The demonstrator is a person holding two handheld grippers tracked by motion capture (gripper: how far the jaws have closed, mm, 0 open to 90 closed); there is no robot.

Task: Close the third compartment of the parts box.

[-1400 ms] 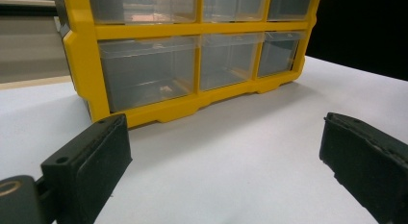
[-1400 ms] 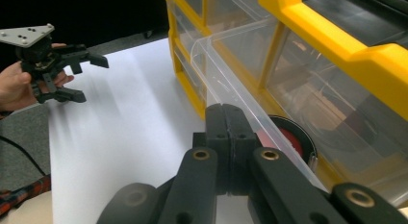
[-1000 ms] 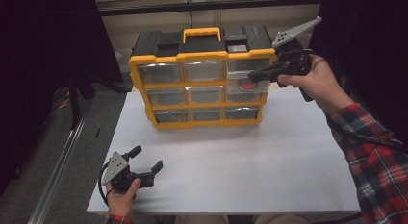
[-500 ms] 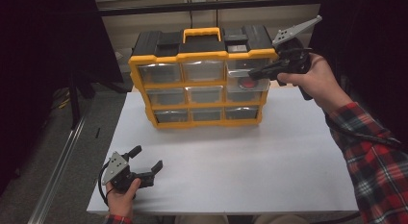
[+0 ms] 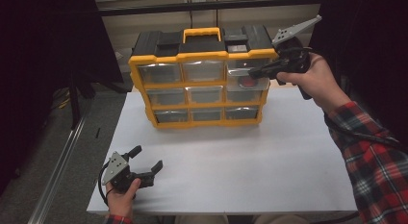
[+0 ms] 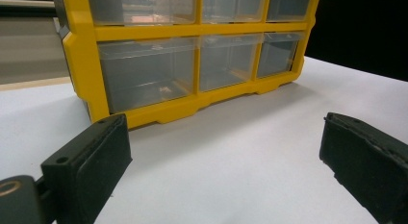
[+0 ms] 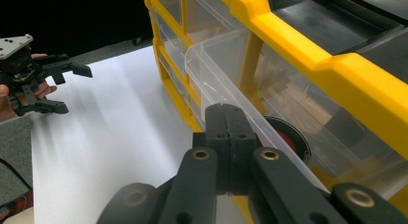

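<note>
At the back of the white worktop (image 5: pixel 269 156) stands a yellow organizer (image 5: pixel 201 80) with three rows of clear drawers and a black top with a yellow handle. Its top right drawer (image 5: pixel 248 75) is pulled partway out, and a round red and black object (image 7: pixel 287 135) lies inside it. The right tongs (image 5: pixel 256 70) are pressed shut, pad against pad, right at the front rim of that open drawer; whether they pinch the rim cannot be told. A hand in a plaid sleeve holds them at drawer height. Well apart, near the front left corner of the worktop, the left tongs (image 5: pixel 146 162) rest low with their jaws spread wide and nothing between them, pointing toward the organizer's bottom row.
</note>
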